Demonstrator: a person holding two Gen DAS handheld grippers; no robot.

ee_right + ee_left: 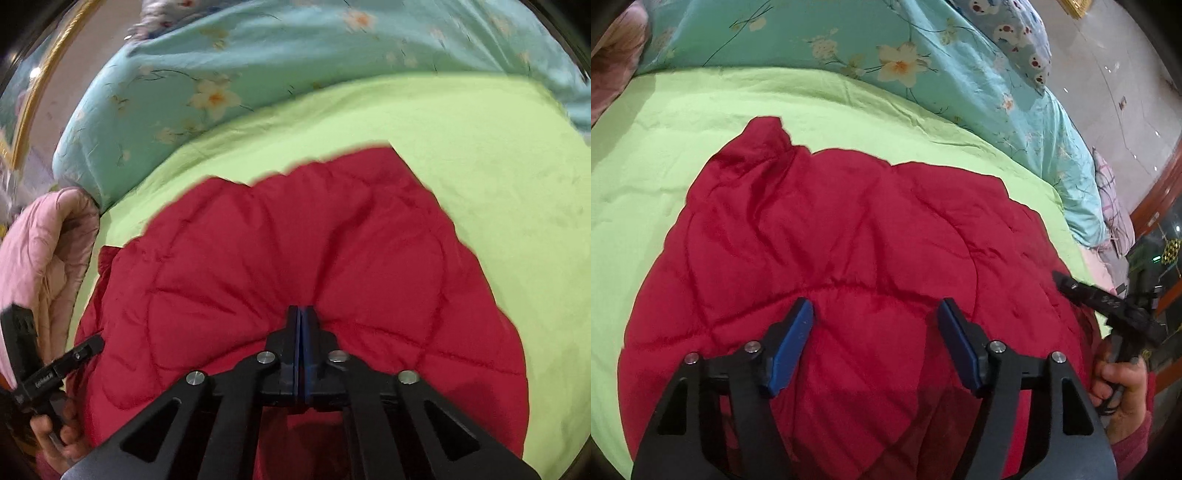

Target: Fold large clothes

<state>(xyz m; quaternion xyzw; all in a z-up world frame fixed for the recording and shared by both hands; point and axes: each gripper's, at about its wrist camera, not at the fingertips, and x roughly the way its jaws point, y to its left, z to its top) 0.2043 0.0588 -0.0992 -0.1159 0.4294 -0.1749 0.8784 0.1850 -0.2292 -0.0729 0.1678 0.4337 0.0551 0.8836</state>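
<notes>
A red quilted jacket (857, 236) lies spread on a lime green sheet (701, 122). My left gripper (875, 314) is open, its blue pads just above the jacket's near part with red fabric showing between them. My right gripper (303, 314) is shut, its pads pressed together at a gathered crease of the jacket (295, 243); whether fabric is pinched between them I cannot tell. The right gripper also shows in the left wrist view (1067, 286) at the jacket's right edge. The left gripper shows in the right wrist view (88, 347) at the jacket's left edge.
A turquoise floral duvet (849, 48) lies bunched behind the green sheet (480, 147). A cartoon-print pillow (1015, 33) sits far right. A pink quilted garment (40, 251) lies at the left. The floor (1115, 74) and a wooden frame lie beyond the bed's edge.
</notes>
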